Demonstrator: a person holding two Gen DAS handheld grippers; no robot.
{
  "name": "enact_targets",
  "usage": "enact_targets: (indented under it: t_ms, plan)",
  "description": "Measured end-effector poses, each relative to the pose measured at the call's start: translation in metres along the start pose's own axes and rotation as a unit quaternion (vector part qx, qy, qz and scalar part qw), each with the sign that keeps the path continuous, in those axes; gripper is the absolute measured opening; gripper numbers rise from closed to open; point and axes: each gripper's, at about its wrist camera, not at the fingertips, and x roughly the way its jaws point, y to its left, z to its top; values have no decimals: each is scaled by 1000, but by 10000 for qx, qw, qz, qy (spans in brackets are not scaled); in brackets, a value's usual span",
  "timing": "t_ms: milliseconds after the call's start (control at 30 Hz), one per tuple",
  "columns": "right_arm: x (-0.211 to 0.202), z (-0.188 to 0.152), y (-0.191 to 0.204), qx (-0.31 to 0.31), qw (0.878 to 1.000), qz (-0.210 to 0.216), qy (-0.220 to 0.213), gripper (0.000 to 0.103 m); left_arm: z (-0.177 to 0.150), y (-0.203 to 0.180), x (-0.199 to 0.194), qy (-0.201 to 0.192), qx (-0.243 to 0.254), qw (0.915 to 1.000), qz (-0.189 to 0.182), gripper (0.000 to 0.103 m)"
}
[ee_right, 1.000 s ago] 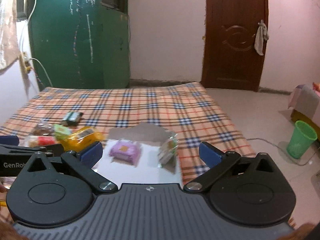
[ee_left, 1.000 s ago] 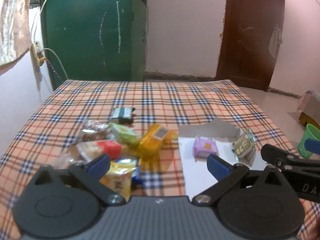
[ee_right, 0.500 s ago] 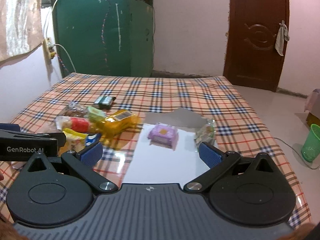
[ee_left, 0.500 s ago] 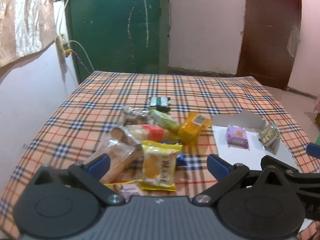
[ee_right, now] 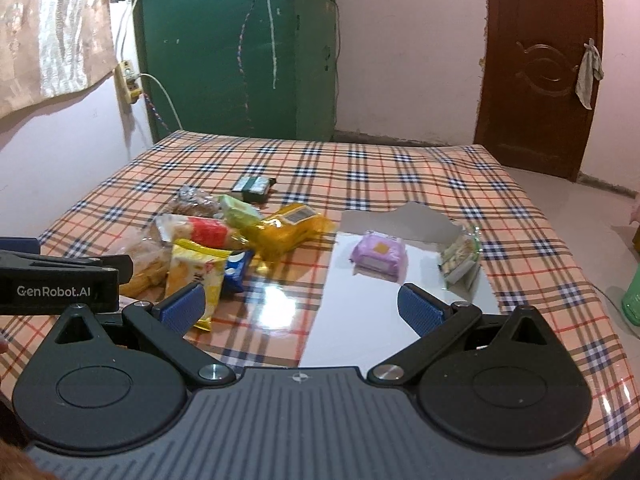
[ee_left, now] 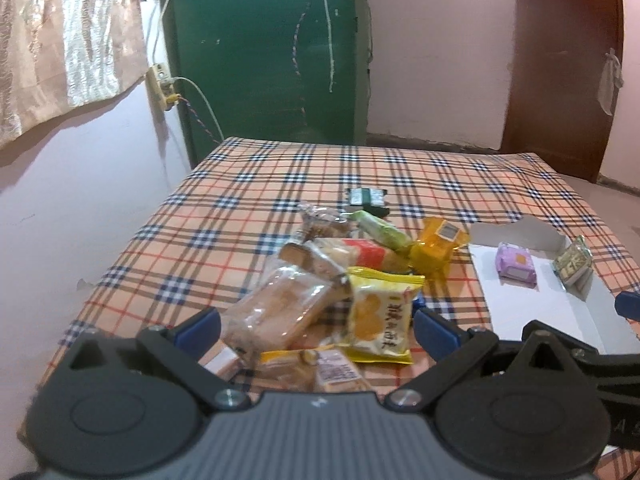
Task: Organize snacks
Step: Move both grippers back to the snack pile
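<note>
A heap of wrapped snacks lies on the checked tablecloth (ee_left: 248, 200): a clear pack of biscuits (ee_left: 276, 308), a yellow packet (ee_left: 380, 316) (ee_right: 196, 276), a red-and-white pack (ee_left: 360, 252), a green pack (ee_left: 380, 228), an amber bag (ee_left: 436, 248) (ee_right: 288, 228). A white tray (ee_left: 540, 304) (ee_right: 360, 320) holds a purple pack (ee_left: 516, 266) (ee_right: 378, 254) and a small greenish pack (ee_left: 574, 264) (ee_right: 460, 256). My left gripper (ee_left: 316, 324) is open just in front of the heap. My right gripper (ee_right: 300, 304) is open over the tray's near left edge.
A dark green small packet (ee_left: 366, 197) lies apart, behind the heap. A green cabinet (ee_left: 264, 52) and a brown door (ee_right: 536, 64) stand beyond the table. A wall socket with cable (ee_left: 162, 86) hangs at the left. A green cup (ee_right: 632, 292) is on the floor, right.
Both grippers swung left and moved nearer the table. The snack heap now fills the left wrist view's middle; the tray slid to its right. No snack has shifted.
</note>
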Motion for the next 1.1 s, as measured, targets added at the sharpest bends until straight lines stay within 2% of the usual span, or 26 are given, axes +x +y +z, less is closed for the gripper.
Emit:
enact_targets:
  t_ms: [333,467,667,933,1100]
  plan:
    - [3,-6,27,-196,9994,262,79,103,-9,29,-1,20,-181,9997,149,102]
    - [7,-10,47,-497,9977,443,151,103,-15,41,-2,45,-273,9996,108,102]
    - [10,-19,74,-860,9936,722,147,103,-23,62,-3,12,-371,9989,280,102]
    - [21,-34,92,-1094,9869,1117,388,103,-40,111,18,375,-827,9931,742,102]
    - [37,-35,99,-1123,9843,1242,555,103,-49,123,35,585,-845,9909,871,102]
